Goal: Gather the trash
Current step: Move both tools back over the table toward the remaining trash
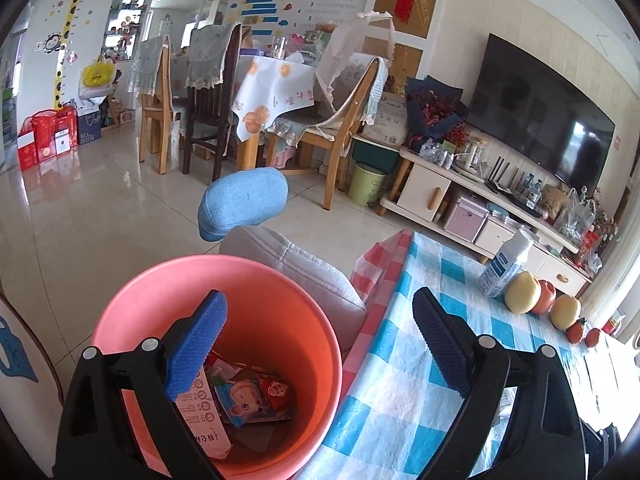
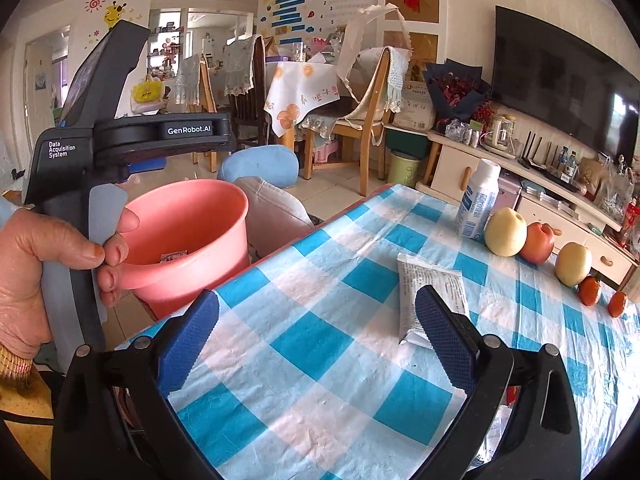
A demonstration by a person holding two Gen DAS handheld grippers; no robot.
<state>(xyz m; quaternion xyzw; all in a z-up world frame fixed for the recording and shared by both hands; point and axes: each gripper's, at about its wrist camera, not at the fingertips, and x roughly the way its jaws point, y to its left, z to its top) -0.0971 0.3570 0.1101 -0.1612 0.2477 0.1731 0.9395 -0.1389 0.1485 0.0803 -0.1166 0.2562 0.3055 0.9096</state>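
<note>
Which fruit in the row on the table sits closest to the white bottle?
The pale yellow apple at the far end of the row. It sits right beside the white bottle; the red apple, the second yellow apple and the two oranges trail away from it.

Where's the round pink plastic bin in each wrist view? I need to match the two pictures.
Left wrist view: the round pink plastic bin fills the lower left, seen from above, wrappers inside.
Right wrist view: it sits left of centre, beside the table edge, behind the hand holding the other gripper.
Shared landmark: the white bottle with blue label beside the fruit.
</note>
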